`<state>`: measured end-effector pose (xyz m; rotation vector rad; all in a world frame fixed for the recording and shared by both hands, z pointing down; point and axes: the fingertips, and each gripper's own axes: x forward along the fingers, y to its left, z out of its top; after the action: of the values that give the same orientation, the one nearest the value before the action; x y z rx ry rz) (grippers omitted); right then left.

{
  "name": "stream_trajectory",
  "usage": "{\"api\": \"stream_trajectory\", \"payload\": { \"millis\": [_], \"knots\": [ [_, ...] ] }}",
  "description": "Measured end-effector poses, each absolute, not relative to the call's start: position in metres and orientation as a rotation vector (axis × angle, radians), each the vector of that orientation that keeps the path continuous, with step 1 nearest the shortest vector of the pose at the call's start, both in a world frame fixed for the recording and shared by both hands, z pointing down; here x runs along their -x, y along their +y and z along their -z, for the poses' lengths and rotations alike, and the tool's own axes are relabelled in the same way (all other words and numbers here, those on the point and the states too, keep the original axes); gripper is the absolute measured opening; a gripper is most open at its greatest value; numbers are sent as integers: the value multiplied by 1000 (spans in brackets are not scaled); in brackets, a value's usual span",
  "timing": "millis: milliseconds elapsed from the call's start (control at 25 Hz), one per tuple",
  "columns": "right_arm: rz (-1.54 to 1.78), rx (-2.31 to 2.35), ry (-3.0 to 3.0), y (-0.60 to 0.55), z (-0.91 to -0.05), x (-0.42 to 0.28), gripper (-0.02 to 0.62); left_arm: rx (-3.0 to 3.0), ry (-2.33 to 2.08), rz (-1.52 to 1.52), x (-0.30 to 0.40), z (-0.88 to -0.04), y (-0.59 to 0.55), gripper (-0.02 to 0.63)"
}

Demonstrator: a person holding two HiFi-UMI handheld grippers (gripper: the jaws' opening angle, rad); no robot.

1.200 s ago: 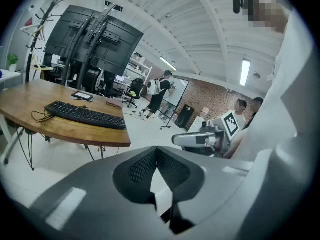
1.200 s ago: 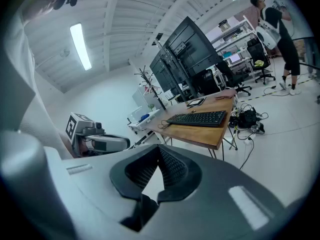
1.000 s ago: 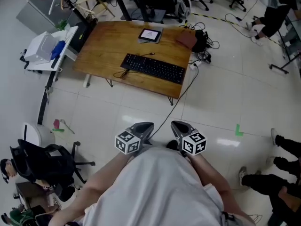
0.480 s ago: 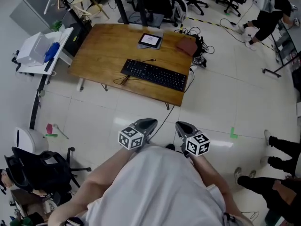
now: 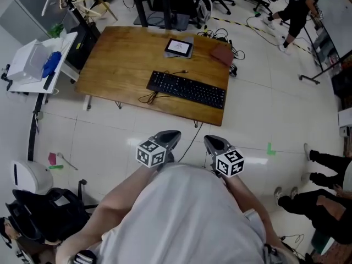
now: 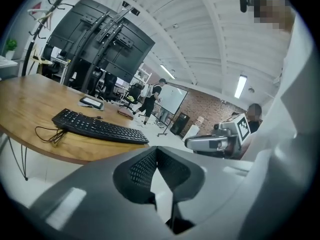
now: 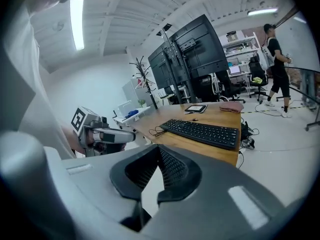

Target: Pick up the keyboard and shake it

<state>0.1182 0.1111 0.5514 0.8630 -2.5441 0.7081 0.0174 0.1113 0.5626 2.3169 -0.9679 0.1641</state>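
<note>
Left gripper point(image 5: 171, 135): fingers closed tip to tip, nothing between them. Right gripper point(image 5: 212, 142): the same, closed and empty. I hold both close in front of my body, over the floor, near each other but not touching, well apart from the desk point(image 5: 118, 59).

Keyboard point(image 5: 187, 89): black, flat on the desk, lying along the near edge, its right end close to the near right corner. Its cable point(image 5: 151, 97) lies in a loose tangle at its left end, by the near edge. Key legends are too small to read in any view.

Tablet point(image 5: 179, 47): at the far edge, behind the keyboard, screen lit; the content is illegible. Brown pouch point(image 5: 222, 54): at the far right corner.

Markings: each gripper cube point(image 5: 150, 153) carries black-and-white square patterns, not letters. In the left gripper view the right gripper's cube shows one such pattern.
</note>
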Motion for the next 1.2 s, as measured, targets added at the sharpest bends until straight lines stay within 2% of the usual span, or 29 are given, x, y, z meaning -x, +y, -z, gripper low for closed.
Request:
{"api": "stream_trajectory", "payload": {
  "millis": [440, 920, 1200],
  "knots": [
    [-625, -904, -2456, 109, -551, -73, 2, -2293, -950, -98, 46, -568, 95, 0],
    [-741, -1010, -2428, 59, -570, -89, 2, -2323, -860, -173, 33, -566, 46, 0],
    [-754, -903, -2515, -2, -567, -69, 3, -2302, -886, -245, 38, -565, 4, 0]
  ]
}}
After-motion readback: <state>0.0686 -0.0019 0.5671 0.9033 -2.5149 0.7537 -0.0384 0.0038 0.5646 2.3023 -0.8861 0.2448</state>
